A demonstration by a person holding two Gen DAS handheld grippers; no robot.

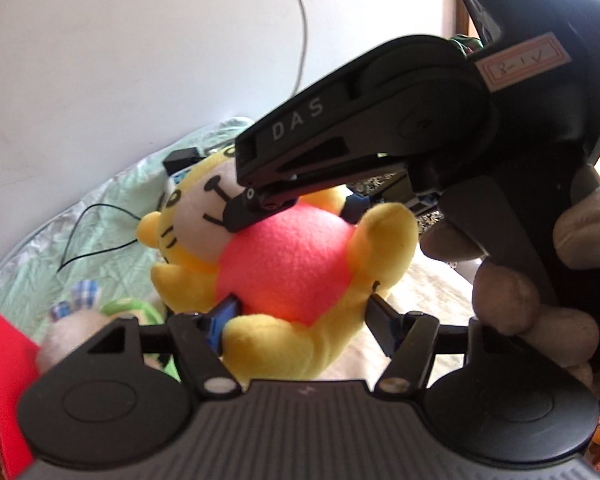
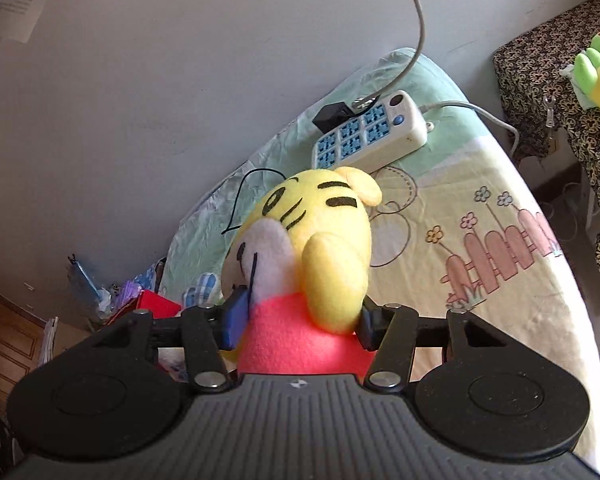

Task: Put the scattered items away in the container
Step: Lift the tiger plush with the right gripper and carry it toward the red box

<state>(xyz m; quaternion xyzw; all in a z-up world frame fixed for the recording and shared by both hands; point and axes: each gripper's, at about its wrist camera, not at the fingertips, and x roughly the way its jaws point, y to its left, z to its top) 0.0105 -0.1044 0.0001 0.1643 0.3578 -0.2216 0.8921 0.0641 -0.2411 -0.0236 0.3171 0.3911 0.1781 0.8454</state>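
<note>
Left wrist view: fuzzy, rounded yellow-and-red plush tiger (image 1: pixel 288 264) pinched at the belly by left gripper (image 1: pixel 300 320); likewise squeezed by right gripper (image 2: pixel 300 320) above smooth printed bedsheet (image 2: pixel 480 240).

We see the plush tiger (image 1: pixel 288 264) lifted off the bed (image 2: pixel 480 184), nearer to us than the power strip (image 2: pixel 370 132) lying on it. It is yellow with a pink-red belly, a white muzzle and black stitched stripes and whiskers. Its head tips away toward that strip. By the red container (image 1: pixel 8 380) lies a second pale plush (image 1: pixel 66 344).
</note>
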